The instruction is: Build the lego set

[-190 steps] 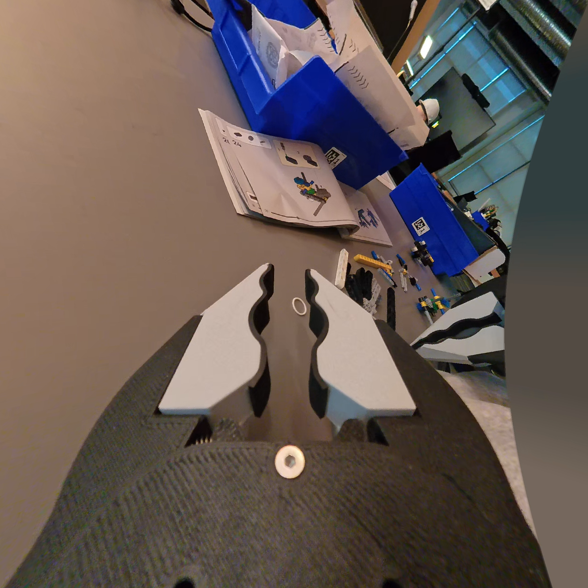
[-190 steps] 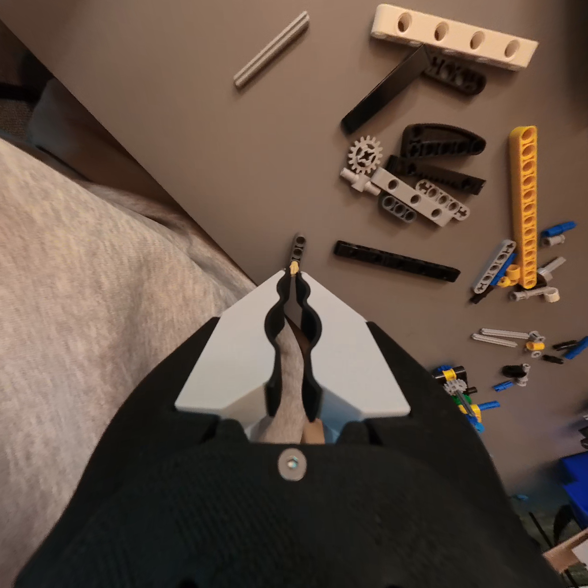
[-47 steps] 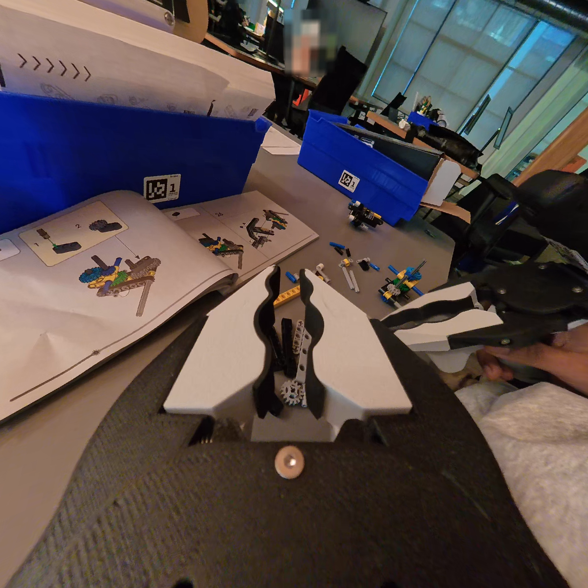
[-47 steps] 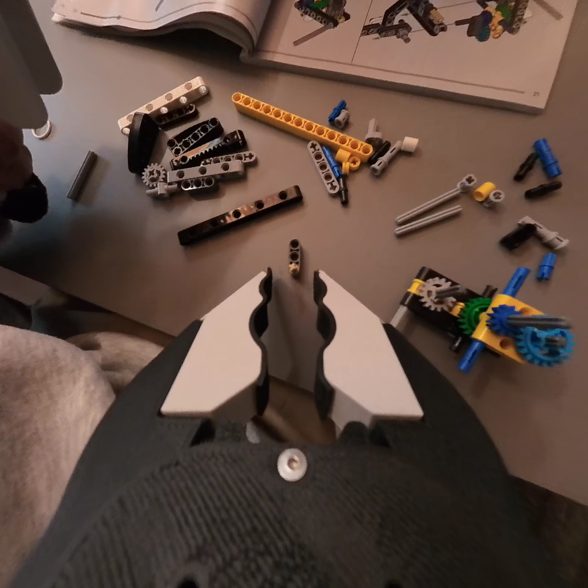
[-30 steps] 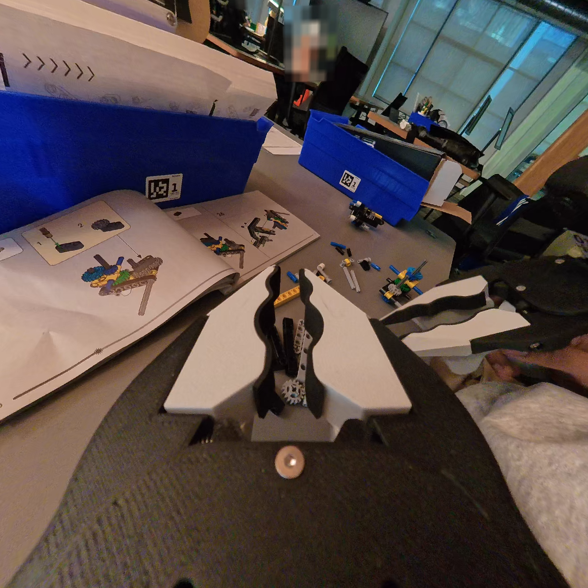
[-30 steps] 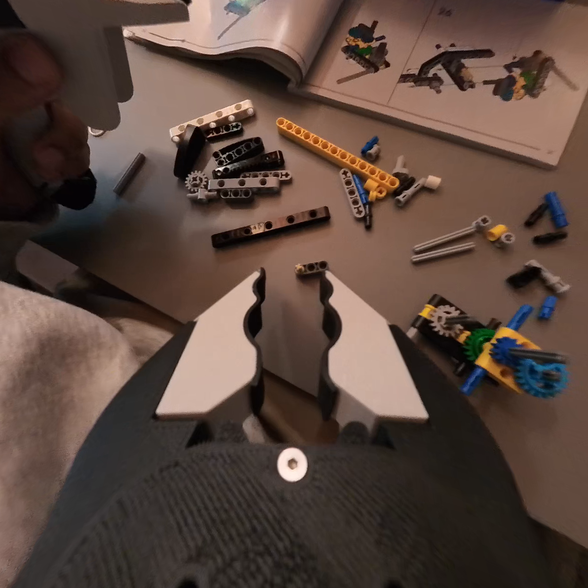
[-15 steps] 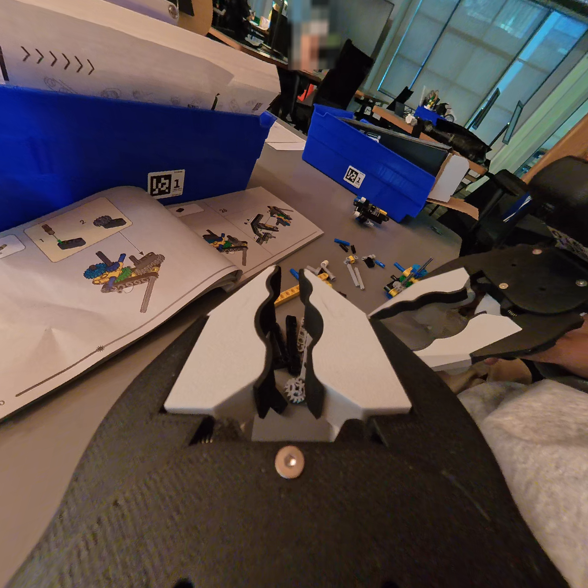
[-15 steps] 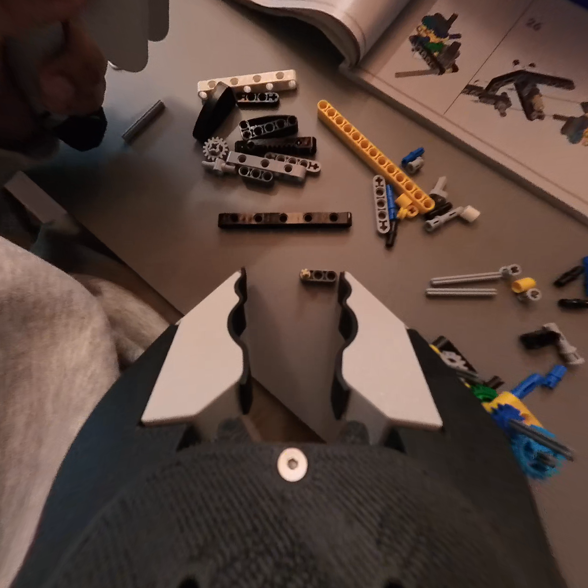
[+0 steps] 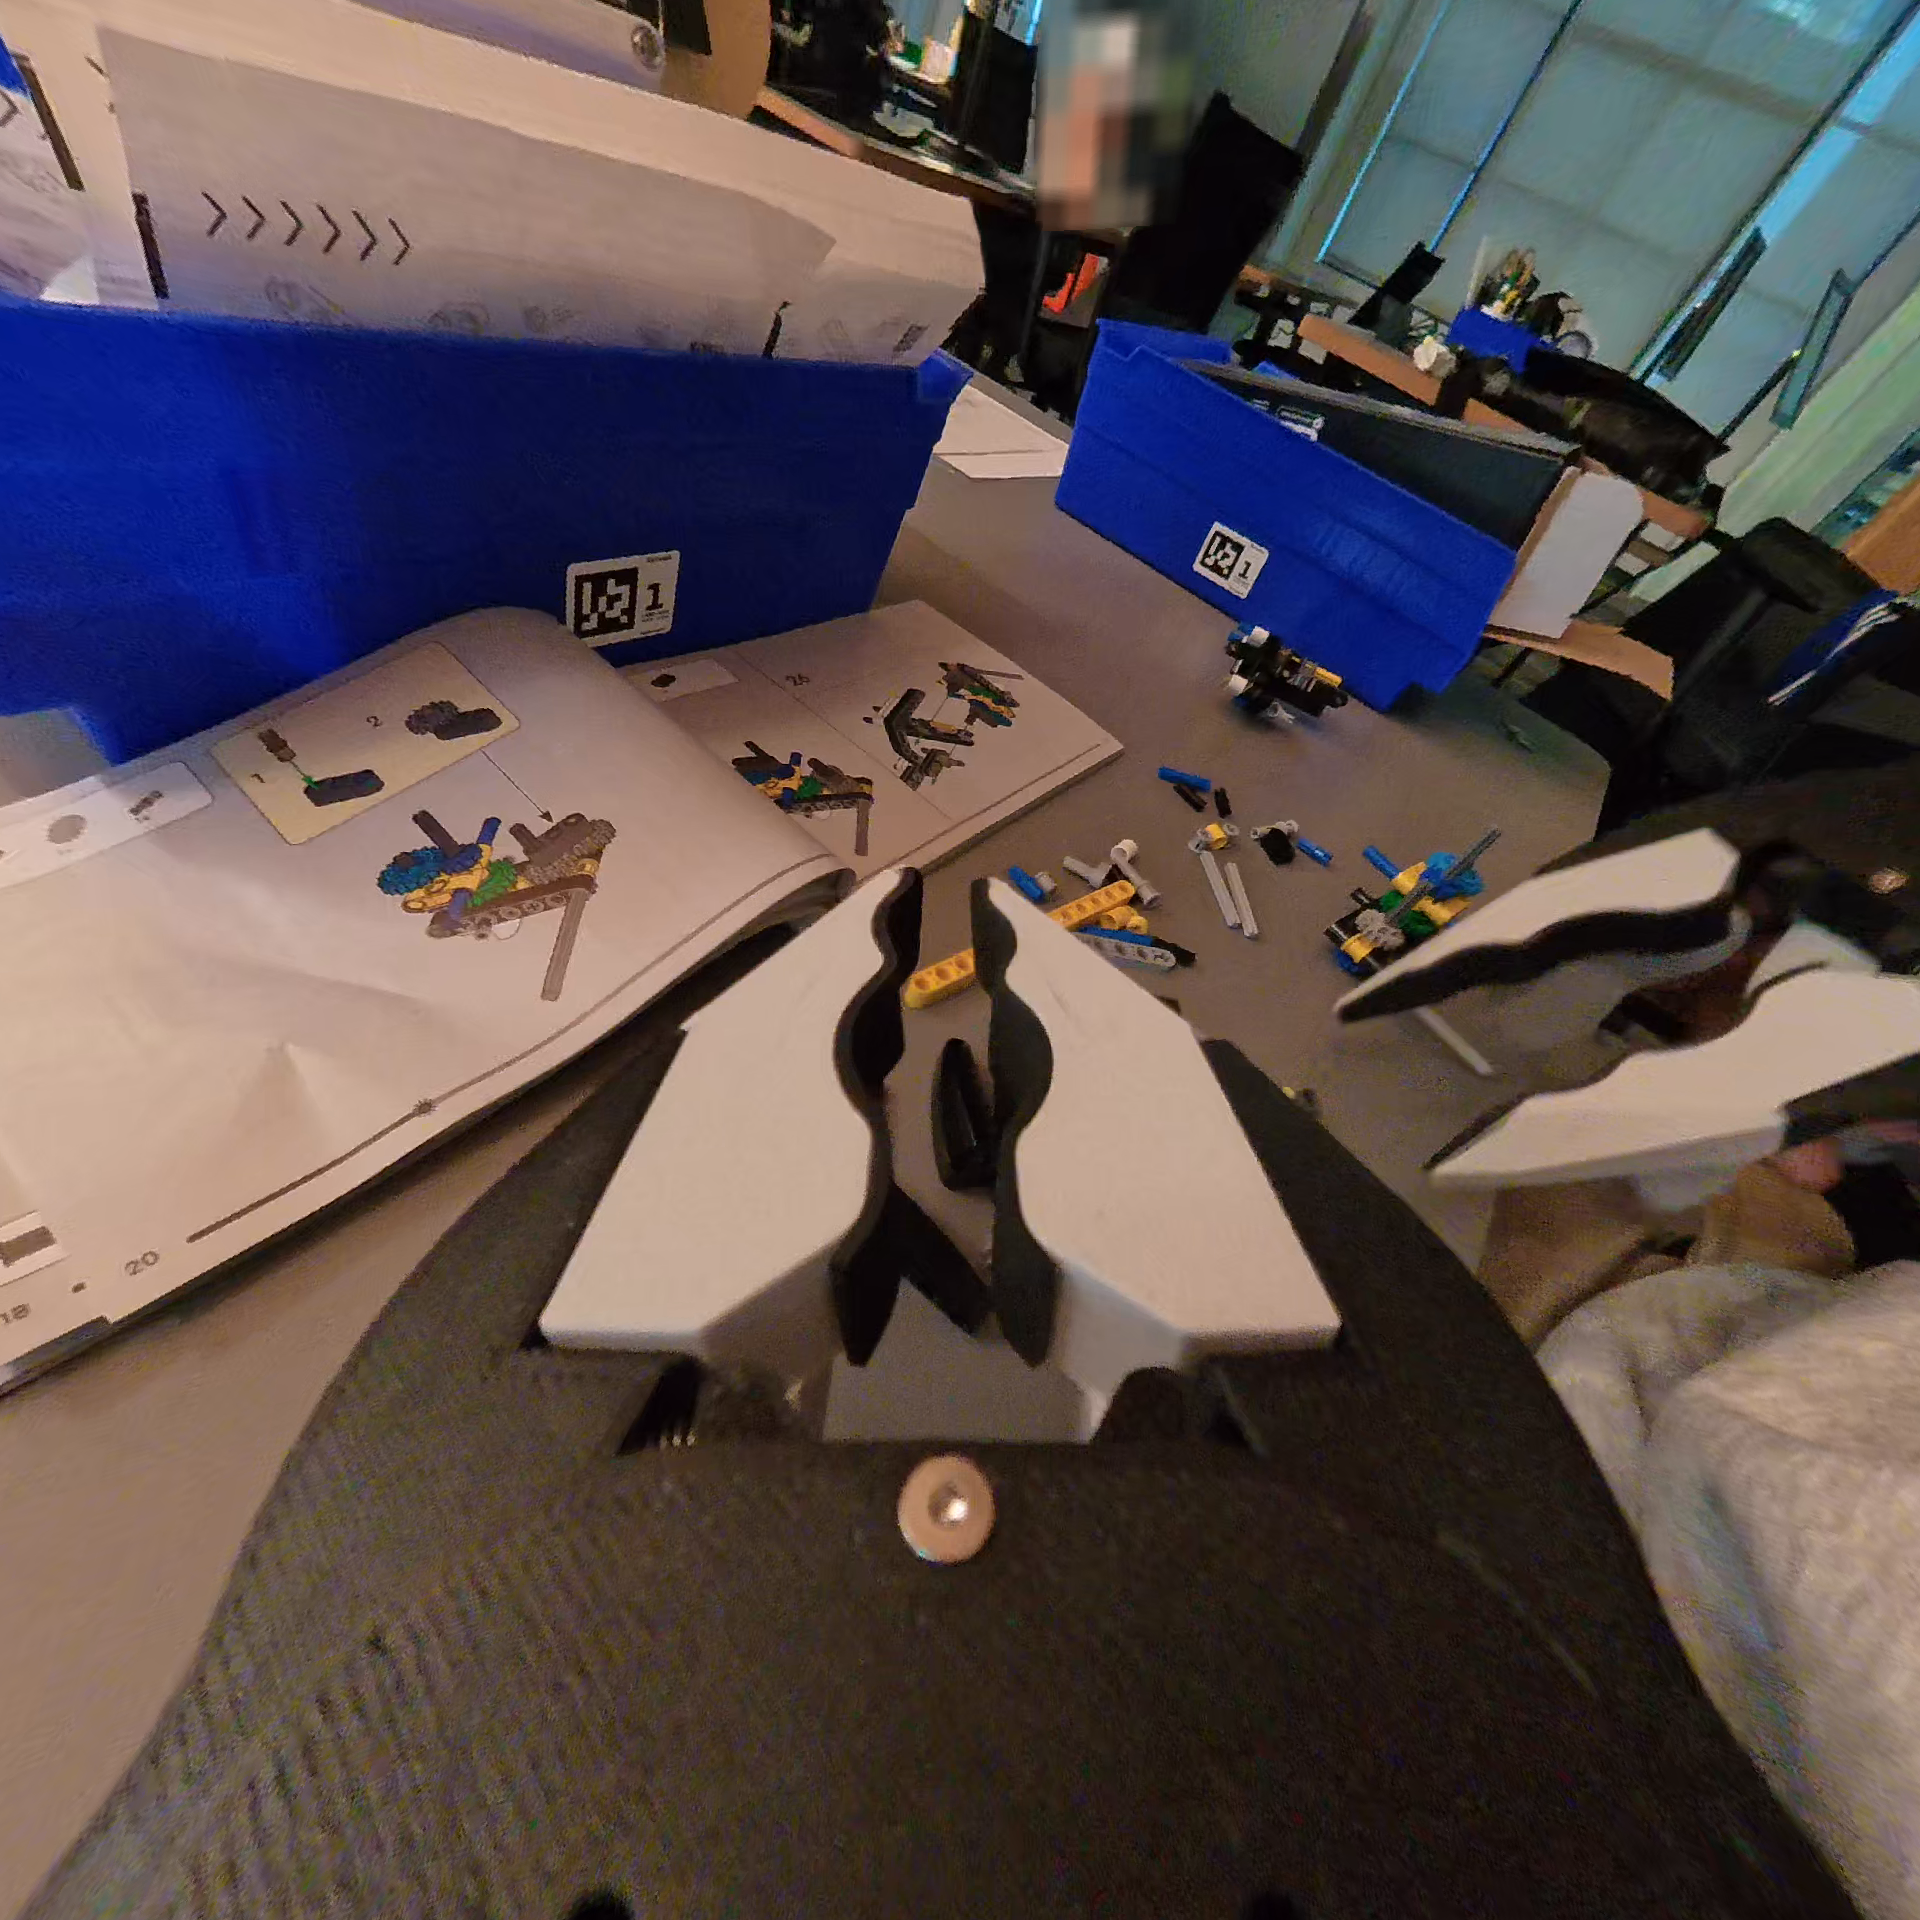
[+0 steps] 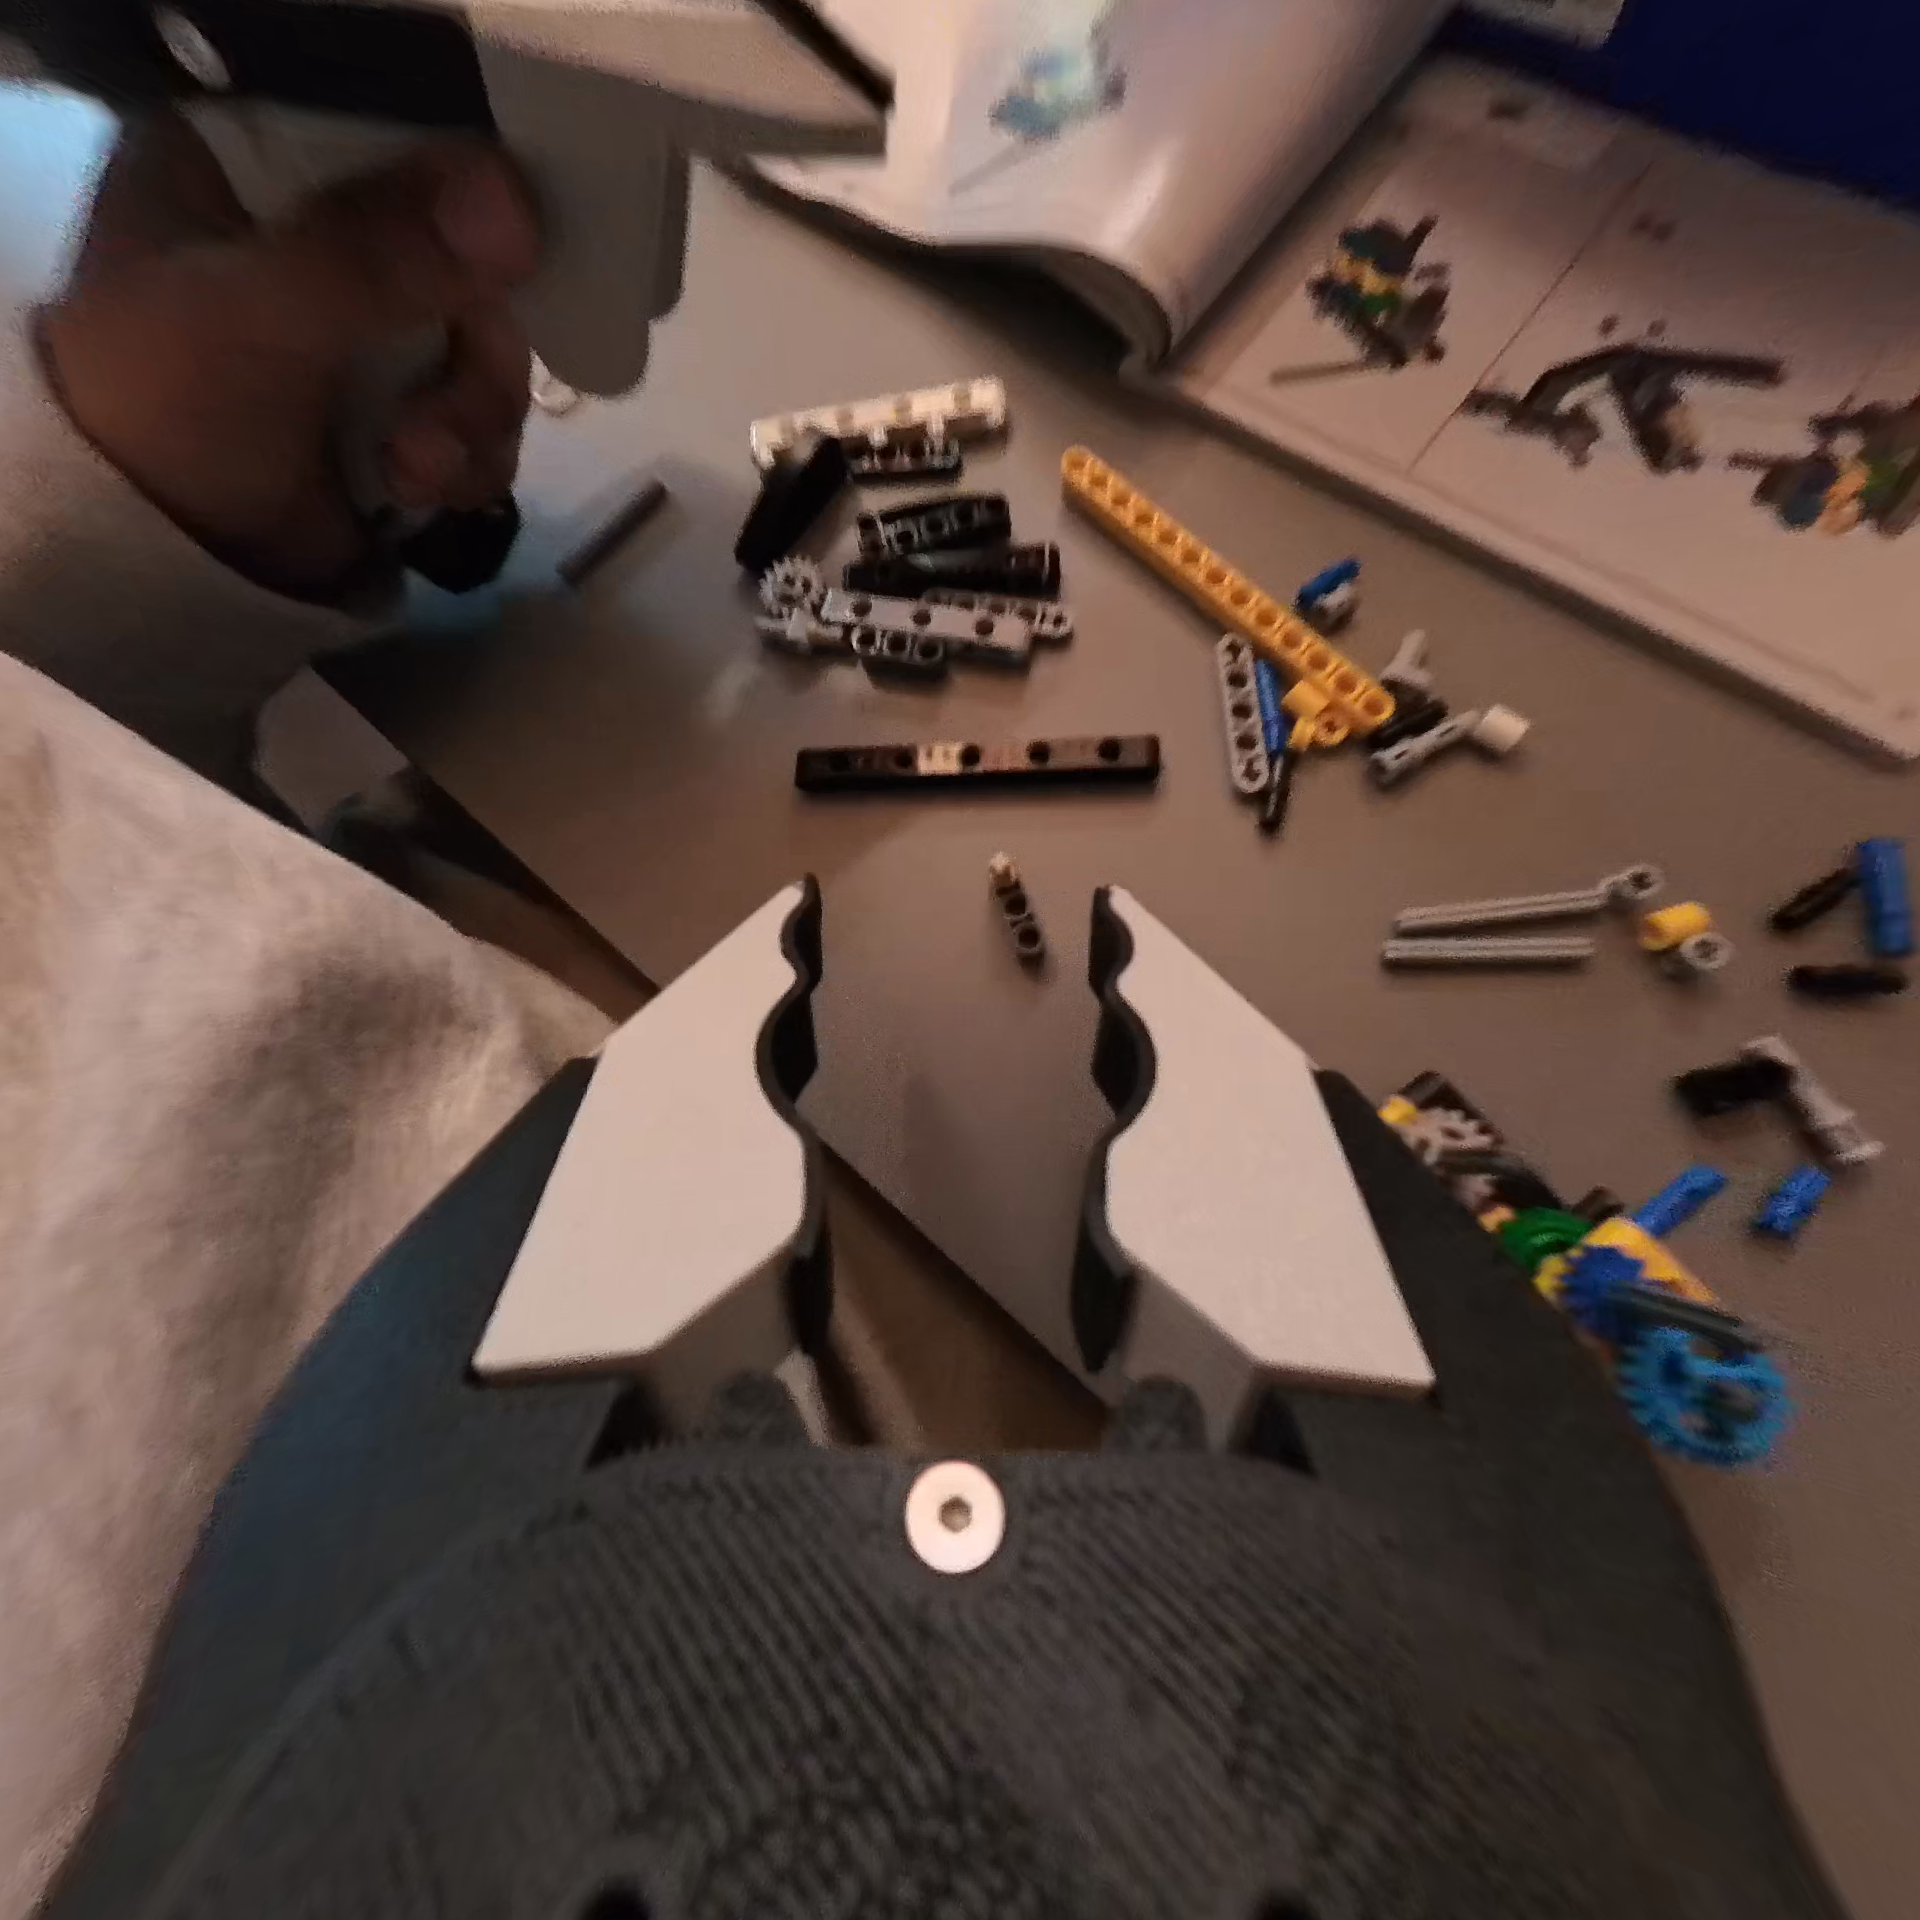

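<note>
The right gripper (image 10: 954, 902) hung over the grey table (image 10: 644, 665) with its fingers spread wide and nothing between them. The small dark grey liftarm (image 10: 1016, 912), with a tan pin at its far end, lay on the table just beyond the fingertips, in line with the gap and nearer the right-hand finger. Past the liftarm lay a long black beam (image 10: 977, 767), and farther still a yellow beam (image 10: 1226, 594). Right of the liftarm were two grey axles (image 10: 1496, 931); the partly built gear assembly (image 10: 1621, 1288) sat near the gripper's right side.

The left gripper (image 9: 943, 896) had its fingers nearly together, gripping nothing; black pieces (image 9: 961, 1112) showed through the gap. An open instruction booklet (image 9: 312, 935) lay beyond it, before a blue bin (image 9: 416, 499) bearing a square black-and-white marker sticker (image 9: 621, 596).
</note>
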